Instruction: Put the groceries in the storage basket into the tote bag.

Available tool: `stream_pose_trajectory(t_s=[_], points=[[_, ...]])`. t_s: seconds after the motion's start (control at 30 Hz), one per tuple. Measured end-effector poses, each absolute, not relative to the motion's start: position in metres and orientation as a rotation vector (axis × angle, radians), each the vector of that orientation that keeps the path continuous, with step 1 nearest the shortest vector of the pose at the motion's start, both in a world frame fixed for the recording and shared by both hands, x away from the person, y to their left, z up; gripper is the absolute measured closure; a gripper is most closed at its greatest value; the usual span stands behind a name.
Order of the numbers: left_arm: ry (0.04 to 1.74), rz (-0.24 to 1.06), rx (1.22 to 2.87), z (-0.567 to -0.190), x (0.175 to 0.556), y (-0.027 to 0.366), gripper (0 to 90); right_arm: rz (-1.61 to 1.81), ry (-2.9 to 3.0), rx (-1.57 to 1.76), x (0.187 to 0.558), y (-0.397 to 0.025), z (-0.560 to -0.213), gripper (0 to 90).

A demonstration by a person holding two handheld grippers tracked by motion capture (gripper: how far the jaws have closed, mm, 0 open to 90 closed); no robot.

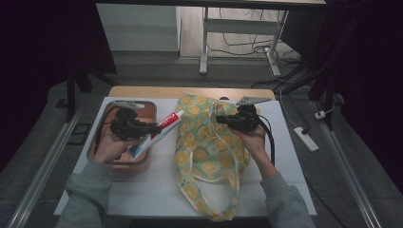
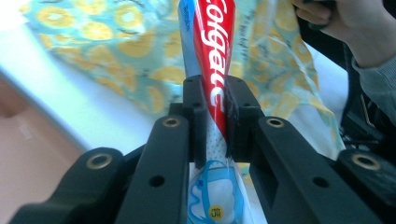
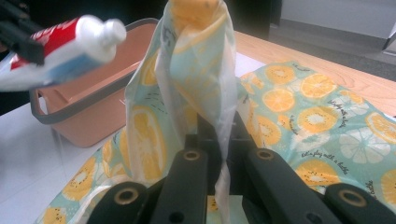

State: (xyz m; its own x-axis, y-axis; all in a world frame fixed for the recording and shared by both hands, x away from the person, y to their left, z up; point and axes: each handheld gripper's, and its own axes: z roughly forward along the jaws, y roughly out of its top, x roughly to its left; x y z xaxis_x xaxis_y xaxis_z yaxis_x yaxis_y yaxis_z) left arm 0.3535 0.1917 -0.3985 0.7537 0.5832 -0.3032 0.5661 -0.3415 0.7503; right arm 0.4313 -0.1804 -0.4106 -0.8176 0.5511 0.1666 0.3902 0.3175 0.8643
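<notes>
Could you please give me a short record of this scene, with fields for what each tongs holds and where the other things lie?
left tongs: shut on the toothpaste tube, cap pointing toward the bag
right tongs: shut on a raised fold of the fruit-print bag
bin: pink, grey-rimmed, left of the bag
table: white surface, bag lying across it

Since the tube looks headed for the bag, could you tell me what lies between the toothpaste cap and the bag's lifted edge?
Nothing: in the right gripper view, open air separates the toothpaste tube cap from the raised edge of the fruit-print bag.
</notes>
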Motion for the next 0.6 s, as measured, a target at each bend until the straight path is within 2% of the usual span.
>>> stream_pose_trajectory(t_s=[0.6], points=[[0.675, -0.032, 2.151, -0.399, 0.331, 0.123, 80.5, 1.524, 2.408, 0.873, 0.431, -0.180, -0.410, 88.4]])
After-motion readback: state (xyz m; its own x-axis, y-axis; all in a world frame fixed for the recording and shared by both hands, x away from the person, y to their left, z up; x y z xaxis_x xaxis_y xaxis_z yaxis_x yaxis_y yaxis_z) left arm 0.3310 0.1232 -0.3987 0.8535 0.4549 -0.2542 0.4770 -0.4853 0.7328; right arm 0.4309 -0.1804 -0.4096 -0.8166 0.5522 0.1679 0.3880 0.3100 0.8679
